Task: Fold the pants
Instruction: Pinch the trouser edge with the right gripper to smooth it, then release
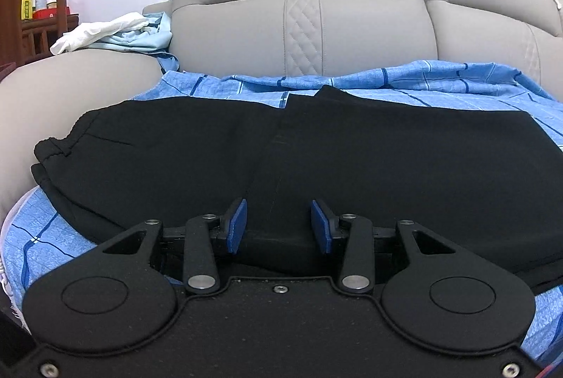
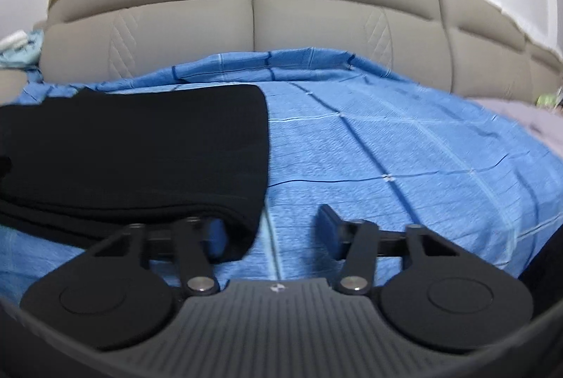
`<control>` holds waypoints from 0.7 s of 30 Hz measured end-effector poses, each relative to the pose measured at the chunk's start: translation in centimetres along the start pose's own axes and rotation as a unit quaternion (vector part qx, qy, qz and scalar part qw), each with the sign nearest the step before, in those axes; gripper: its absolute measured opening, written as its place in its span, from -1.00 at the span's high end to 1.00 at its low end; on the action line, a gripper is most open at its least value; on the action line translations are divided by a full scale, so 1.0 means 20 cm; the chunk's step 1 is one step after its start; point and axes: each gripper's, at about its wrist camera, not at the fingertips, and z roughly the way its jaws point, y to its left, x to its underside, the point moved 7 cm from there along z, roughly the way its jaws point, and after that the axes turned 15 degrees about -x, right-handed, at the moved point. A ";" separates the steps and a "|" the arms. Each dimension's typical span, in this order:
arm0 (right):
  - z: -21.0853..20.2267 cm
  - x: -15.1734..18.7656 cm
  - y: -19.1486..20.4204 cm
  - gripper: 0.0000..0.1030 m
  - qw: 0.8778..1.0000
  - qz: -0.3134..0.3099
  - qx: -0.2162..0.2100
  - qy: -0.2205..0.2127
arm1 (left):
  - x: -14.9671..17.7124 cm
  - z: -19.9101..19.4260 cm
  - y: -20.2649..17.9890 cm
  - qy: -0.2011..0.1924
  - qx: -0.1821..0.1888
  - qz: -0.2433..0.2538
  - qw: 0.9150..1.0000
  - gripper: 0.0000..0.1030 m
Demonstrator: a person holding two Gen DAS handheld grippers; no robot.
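Black pants [image 1: 281,149], seemingly folded, on sheet [image 2: 387,149]

A grey padded sofa [image 1: 246,22] carries everything. A blue checked sheet [image 2: 387,145] is spread over its seat, and black pants [image 1: 211,145] lie flat on the sheet. White and pale blue cloths [image 1: 116,33] are heaped on the sofa's left arm.
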 end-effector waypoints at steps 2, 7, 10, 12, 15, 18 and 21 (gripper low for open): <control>0.00 -0.02 0.01 0.45 1.000 0.015 -0.018 0.006 | 0.00 -0.01 0.00 -0.005 0.000 0.003 1.000 0.23; -0.02 -0.20 0.00 0.76 0.992 0.116 -0.055 -0.019 | 0.02 -0.04 0.01 -0.013 0.012 0.000 1.000 0.23; -0.02 -0.35 0.02 0.78 0.984 0.158 -0.068 -0.041 | 0.04 -0.05 0.03 -0.019 0.021 0.005 1.000 0.23; -0.01 -0.40 0.04 0.77 0.984 0.159 -0.069 -0.041 | 0.05 -0.07 0.04 -0.021 0.027 0.015 0.999 0.22; -0.01 -0.32 0.00 0.75 0.987 0.155 -0.037 -0.011 | 0.06 -0.07 0.07 -0.019 0.039 0.012 0.999 0.18; 0.01 -0.12 -0.08 0.54 0.984 0.169 -0.012 0.050 | 0.06 -0.05 0.10 -0.004 0.054 -0.016 0.998 0.16; -0.01 -0.05 -0.03 0.22 0.994 0.097 0.011 0.055 | 0.07 -0.06 0.11 -0.004 0.056 -0.013 0.998 0.15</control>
